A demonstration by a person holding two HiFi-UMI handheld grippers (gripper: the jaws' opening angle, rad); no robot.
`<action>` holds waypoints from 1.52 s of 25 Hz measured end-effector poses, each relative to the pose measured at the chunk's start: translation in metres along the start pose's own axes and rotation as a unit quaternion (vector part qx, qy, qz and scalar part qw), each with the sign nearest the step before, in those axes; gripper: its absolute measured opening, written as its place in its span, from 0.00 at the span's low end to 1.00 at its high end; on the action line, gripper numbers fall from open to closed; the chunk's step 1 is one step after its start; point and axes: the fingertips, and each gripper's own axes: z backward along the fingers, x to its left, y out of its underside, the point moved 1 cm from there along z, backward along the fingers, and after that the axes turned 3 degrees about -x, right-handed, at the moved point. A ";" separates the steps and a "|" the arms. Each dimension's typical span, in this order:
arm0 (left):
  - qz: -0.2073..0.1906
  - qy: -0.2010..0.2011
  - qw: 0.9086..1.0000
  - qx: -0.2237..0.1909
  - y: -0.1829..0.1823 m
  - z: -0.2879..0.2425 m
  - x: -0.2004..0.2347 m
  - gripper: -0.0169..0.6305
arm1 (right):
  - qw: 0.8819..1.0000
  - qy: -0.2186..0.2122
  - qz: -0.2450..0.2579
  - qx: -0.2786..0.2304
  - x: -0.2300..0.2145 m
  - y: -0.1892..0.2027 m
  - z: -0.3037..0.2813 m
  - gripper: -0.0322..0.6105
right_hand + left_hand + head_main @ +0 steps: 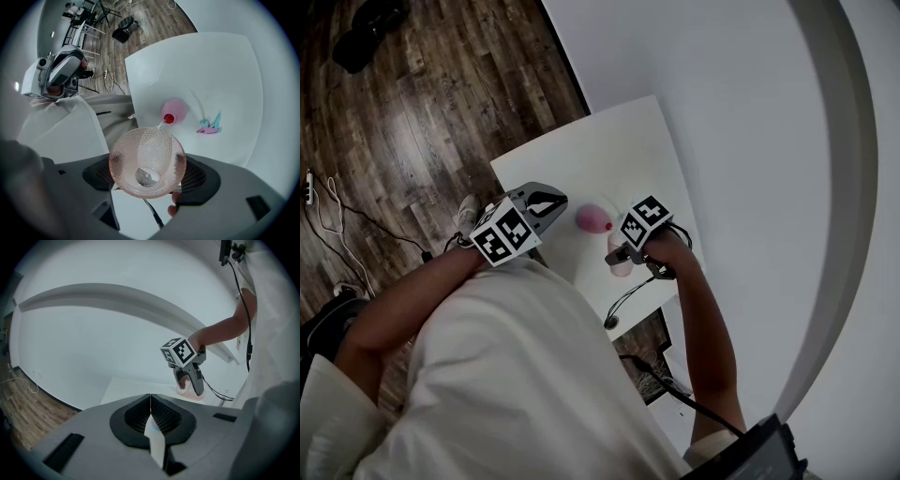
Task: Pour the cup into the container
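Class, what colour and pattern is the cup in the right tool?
Pale pink cup, dotted all over; clearest in the right gripper view.

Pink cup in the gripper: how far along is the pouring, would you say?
Done: the right gripper grips the cup, tipped over the table. In hand: a thin stream seems to run from its rim into the red mouth of the pink container. Left: finishing the pour and setting the cup down; how much remains is unclear.

White table (614, 150), dark wood floor (412, 103) w/ cables (337, 223) at left, plain white wall (741, 112)
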 end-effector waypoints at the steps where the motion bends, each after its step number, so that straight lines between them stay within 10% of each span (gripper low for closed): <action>1: 0.000 0.000 1.000 0.000 0.000 0.000 0.000 0.04 | 1.000 0.000 0.000 0.001 0.000 0.000 0.000 0.65; 38: -0.001 0.005 1.000 0.001 0.007 -0.002 -0.002 0.04 | 1.000 -0.005 0.007 0.025 0.003 0.000 -0.005 0.65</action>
